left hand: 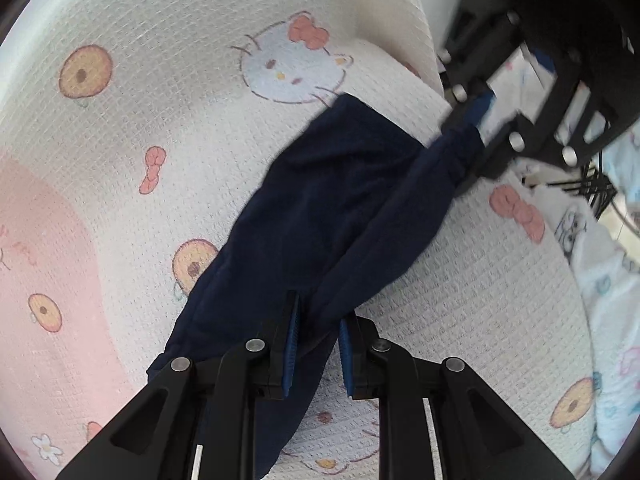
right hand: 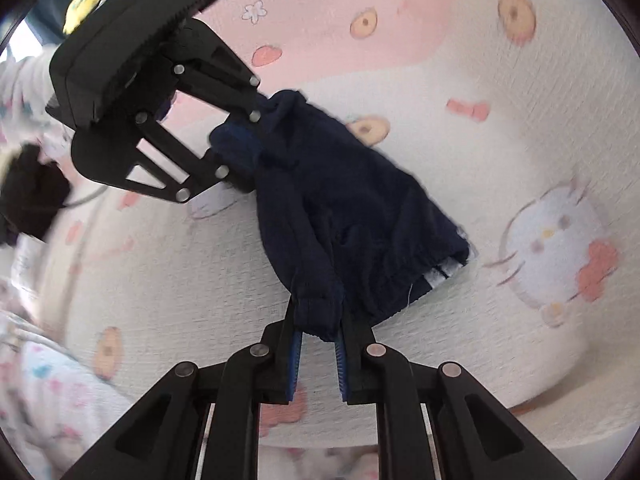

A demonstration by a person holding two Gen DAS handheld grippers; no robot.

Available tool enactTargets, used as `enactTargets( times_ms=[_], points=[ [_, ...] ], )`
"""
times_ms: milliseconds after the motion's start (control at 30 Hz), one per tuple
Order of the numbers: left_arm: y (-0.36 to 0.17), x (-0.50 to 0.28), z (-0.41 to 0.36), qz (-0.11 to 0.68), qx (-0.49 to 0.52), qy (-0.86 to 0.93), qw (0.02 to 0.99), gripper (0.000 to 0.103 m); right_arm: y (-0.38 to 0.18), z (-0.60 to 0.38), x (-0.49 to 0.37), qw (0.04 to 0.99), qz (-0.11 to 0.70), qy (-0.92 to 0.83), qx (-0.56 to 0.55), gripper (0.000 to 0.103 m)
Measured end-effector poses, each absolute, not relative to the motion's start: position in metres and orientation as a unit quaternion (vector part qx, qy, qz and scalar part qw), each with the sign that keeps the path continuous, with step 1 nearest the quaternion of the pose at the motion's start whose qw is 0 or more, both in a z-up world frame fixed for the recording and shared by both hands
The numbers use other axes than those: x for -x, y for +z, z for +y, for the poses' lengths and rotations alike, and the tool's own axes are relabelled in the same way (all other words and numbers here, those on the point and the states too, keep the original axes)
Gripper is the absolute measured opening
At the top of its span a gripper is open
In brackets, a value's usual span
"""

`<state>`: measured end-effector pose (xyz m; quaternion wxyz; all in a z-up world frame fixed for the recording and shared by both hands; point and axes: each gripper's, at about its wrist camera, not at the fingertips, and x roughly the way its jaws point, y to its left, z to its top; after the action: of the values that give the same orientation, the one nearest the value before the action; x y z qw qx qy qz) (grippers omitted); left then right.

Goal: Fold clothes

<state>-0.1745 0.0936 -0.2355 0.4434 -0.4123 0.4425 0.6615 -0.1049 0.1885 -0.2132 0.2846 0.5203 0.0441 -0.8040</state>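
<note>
A small navy blue garment (left hand: 332, 200) with an elastic hem hangs stretched between my two grippers, above a white and pink waffle blanket (left hand: 160, 120) printed with cat faces and doughnuts. My left gripper (left hand: 320, 312) is shut on one bunched end of it. In the left wrist view my right gripper (left hand: 472, 128) pinches the gathered elastic edge at the upper right. In the right wrist view the right gripper (right hand: 320, 312) is shut on the elastic hem of the garment (right hand: 352, 200). There the left gripper (right hand: 240, 132) clamps the opposite end at the upper left. The blanket (right hand: 520, 140) lies beneath.
Pale printed bedding (left hand: 612, 320) lies bunched beyond the blanket's right edge, with black cables (left hand: 596, 188) near it. In the right wrist view a dark bundle (right hand: 28, 200) sits at the far left and a yellow item (right hand: 86, 0) at the top left.
</note>
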Motion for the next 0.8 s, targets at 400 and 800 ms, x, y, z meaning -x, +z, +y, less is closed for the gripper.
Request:
enactTargets(
  times_ms=[400, 800],
  points=[
    [-0.22, 0.196, 0.094, 0.396, 0.431, 0.693, 0.421, 0.016, -0.204, 0.241, 0.136, 0.23, -0.123, -0.833, -0.487, 0.019],
    [-0.222, 0.235, 0.101, 0.334, 0.464, 0.713, 0.406, 0.016, -0.213, 0.271, 0.145, 0.149, -0.213, -0.844, -0.468, 0.018]
  ],
)
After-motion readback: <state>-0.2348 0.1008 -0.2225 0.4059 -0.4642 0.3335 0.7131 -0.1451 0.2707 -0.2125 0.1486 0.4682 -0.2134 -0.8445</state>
